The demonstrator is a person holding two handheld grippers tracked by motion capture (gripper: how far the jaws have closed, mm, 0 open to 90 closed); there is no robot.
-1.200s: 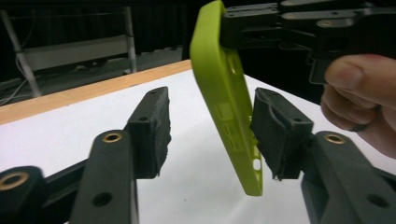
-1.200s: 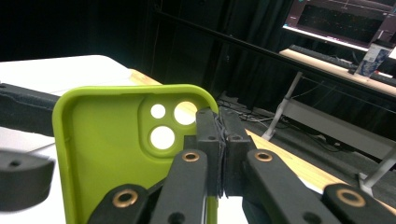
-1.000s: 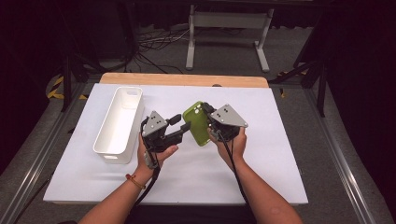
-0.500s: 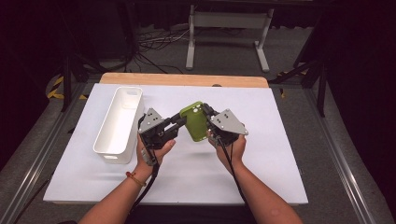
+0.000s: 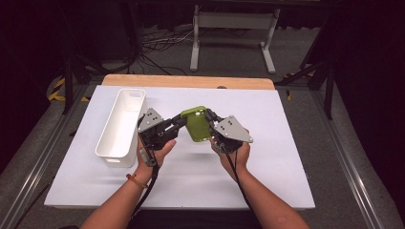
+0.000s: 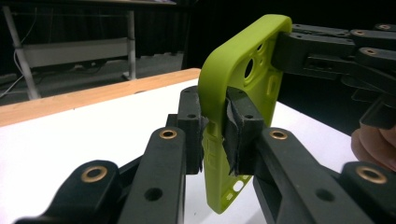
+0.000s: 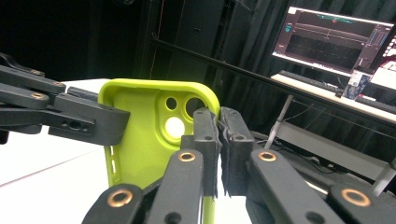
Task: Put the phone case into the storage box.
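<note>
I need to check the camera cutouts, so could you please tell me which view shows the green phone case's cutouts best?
The right gripper view: the green phone case faces it, three round holes plain. The left gripper view shows it edge-on, the high view only its back.

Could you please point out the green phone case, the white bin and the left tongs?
green phone case point(image 5: 197, 125), high view, its back face.
white bin point(image 5: 109, 130), high view, its left wall.
left tongs point(image 6: 215, 125), left gripper view, between the tips.
</note>
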